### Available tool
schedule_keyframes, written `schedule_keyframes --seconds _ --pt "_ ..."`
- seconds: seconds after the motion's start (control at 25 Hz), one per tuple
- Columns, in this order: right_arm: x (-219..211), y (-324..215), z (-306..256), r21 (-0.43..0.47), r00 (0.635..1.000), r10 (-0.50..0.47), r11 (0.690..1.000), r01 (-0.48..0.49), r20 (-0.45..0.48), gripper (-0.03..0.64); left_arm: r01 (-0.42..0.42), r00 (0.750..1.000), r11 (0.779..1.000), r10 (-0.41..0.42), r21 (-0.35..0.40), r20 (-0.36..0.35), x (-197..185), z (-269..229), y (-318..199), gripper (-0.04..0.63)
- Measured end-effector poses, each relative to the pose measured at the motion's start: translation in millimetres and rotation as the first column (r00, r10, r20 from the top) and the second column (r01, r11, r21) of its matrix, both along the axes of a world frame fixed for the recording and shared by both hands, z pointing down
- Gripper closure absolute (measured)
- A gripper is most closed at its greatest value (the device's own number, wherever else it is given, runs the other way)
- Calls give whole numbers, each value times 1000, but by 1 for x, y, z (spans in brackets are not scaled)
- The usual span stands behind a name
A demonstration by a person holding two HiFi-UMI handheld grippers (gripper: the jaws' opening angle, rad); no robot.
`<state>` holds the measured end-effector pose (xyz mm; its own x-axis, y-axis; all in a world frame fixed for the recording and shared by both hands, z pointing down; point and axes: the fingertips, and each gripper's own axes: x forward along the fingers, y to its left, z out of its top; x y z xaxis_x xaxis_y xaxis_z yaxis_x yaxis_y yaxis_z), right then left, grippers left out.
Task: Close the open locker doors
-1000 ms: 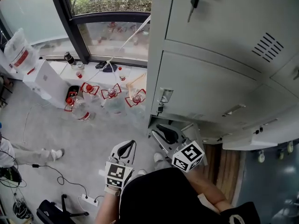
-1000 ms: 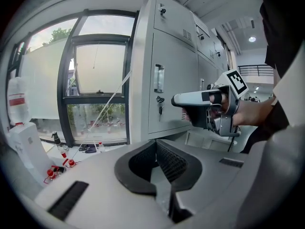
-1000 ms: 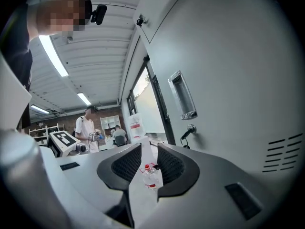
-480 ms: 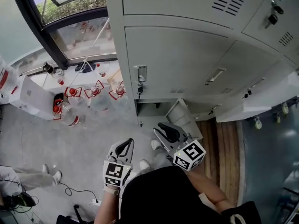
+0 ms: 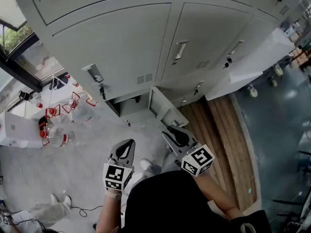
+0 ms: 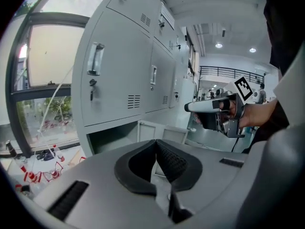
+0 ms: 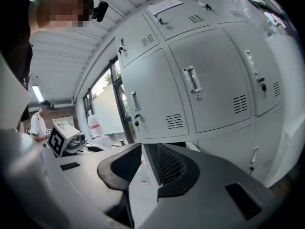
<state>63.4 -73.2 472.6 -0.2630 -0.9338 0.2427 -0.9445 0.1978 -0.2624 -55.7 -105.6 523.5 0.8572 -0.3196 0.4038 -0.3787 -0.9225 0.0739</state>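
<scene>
The left gripper (image 5: 129,143) and right gripper (image 5: 167,134) are being held pressed together, empty. The open locker door (image 5: 163,111) is being faced just ahead, untouched.

Person wears black top (image 5: 165,205). Left claw (image 5: 125,148) & right claw (image 5: 171,134): pale grey shells, black pads (image 6: 172,164) w/ fine mesh texture inside. Each carries a white cube (image 5: 197,159) w/ black square markers.
</scene>
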Motion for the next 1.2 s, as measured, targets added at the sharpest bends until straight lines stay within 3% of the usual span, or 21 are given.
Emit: schedule_keyframes --seconds 0.24,0.52,0.88,1.2 --pt "63 29 21 -51 994 105 993 -105 -3 488 -89 996 996 89 -24 15 62 7 14 577" --pt "114 50 62 -145 993 106 983 -112 -46 486 -142 987 987 147 -76 58 119 24 32 577" --pt "136 50 113 -236 999 29 971 -31 -14 475 -102 982 984 123 -144 145 131 51 46 577" --pt "134 40 138 -287 998 -63 956 64 15 460 -37 984 986 64 -160 164 126 61 51 577"
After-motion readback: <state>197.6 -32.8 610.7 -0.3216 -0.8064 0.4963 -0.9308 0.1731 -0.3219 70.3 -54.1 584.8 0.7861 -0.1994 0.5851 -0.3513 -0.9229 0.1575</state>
